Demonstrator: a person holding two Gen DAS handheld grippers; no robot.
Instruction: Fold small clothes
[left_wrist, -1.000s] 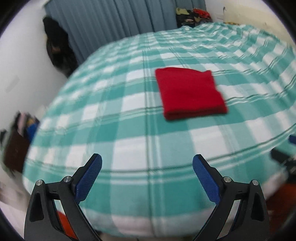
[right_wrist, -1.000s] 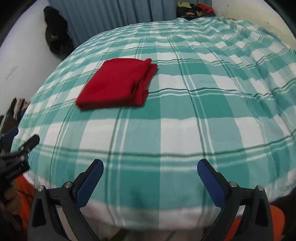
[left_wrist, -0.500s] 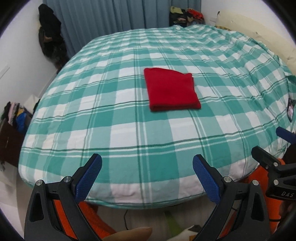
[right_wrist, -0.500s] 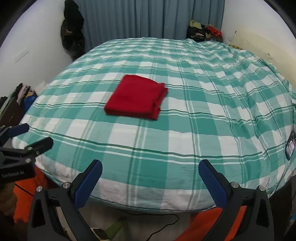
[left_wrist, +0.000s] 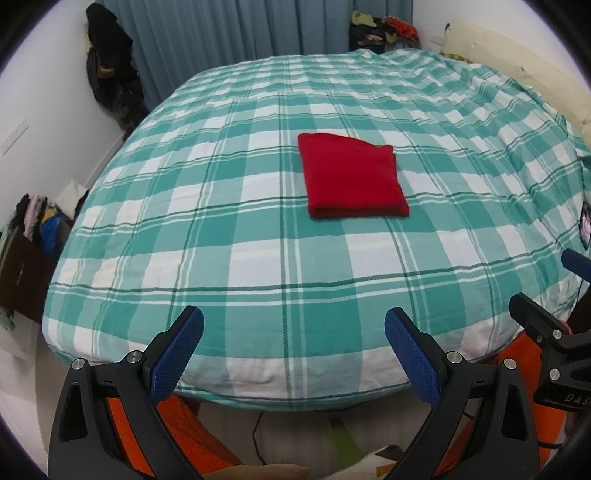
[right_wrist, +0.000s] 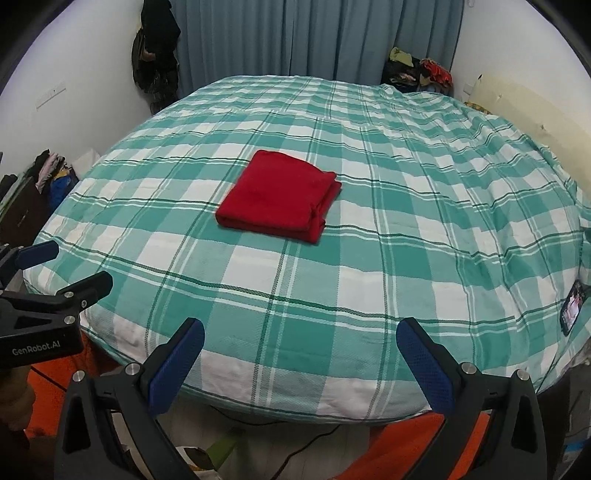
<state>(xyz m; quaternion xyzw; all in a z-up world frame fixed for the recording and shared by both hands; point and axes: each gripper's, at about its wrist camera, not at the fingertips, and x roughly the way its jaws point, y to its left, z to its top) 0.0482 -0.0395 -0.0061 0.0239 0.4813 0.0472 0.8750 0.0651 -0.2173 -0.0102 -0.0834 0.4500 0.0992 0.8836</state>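
A red garment (left_wrist: 352, 177) lies folded into a neat rectangle near the middle of the bed; it also shows in the right wrist view (right_wrist: 279, 195). My left gripper (left_wrist: 293, 332) is open and empty, held back over the bed's near edge, far from the garment. My right gripper (right_wrist: 301, 343) is open and empty, also back at the near edge. The right gripper's fingers (left_wrist: 546, 325) show at the right of the left wrist view, and the left gripper's fingers (right_wrist: 66, 288) at the left of the right wrist view.
The bed has a green and white checked cover (left_wrist: 258, 240). A phone (right_wrist: 570, 308) lies at its right edge. Clothes piles (right_wrist: 419, 70) sit by the blue curtain (right_wrist: 295, 37). Dark garments (left_wrist: 110, 74) hang on the left wall. A cable (right_wrist: 295, 450) runs on the floor.
Both grippers have pulled back and up from the bed, so the folded garment looks smaller and farther. Both stay open and empty.
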